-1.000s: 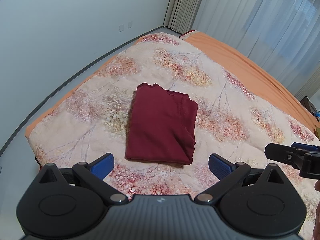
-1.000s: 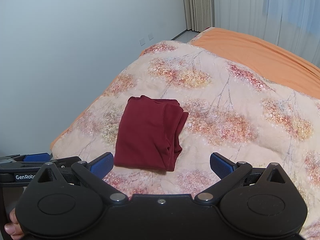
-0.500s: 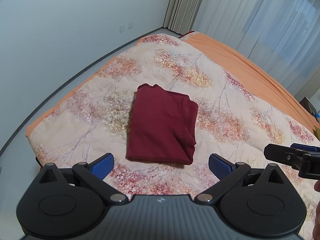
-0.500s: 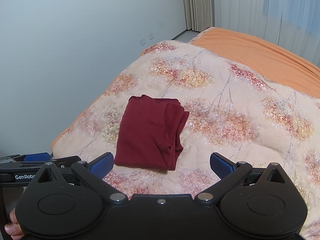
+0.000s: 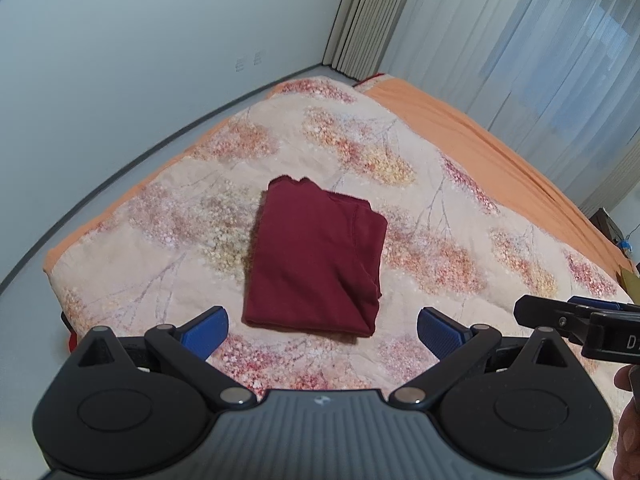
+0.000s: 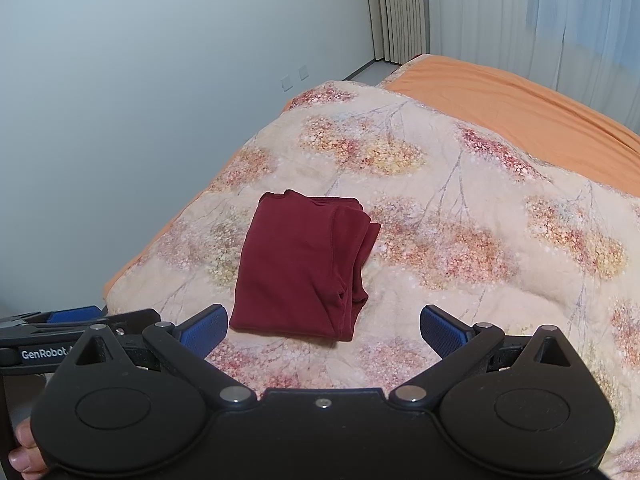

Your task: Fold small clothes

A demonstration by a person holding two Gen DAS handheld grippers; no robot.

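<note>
Dark red garment point(image 5: 316, 256), soft knit-looking fabric, folded into a compact rough rectangle. Top face smooth and flat. Right side shows stacked layered edges and a curved seam; in the right wrist view those layers point(image 6: 352, 264) bunch and ripple near the close corner. Far edge a bit uneven, with a small notch. It lies flat on the floral quilt point(image 5: 460, 248), toward the quilt's left side, nothing touching it.

Left gripper point(image 5: 322, 330): black plastic body, ribbed housing, blue textured pads point(image 5: 204, 330), fingers spread wide, holding nothing, hovering just short of the garment's near edge. Right gripper point(image 6: 324, 330): same build, blue pads point(image 6: 442, 330) spread wide, empty, also just short of the garment. Each gripper shows at the edge of the other's view.

Quilt is puffy, beige with pink, orange and yellow blossom clusters and thin grey branch lines, lightly wrinkled. Orange sheet point(image 6: 520, 120) beyond it on the bed. Plain pale wall point(image 6: 160, 80) with two outlets, sheer white curtains point(image 5: 540, 52) at the far side.
</note>
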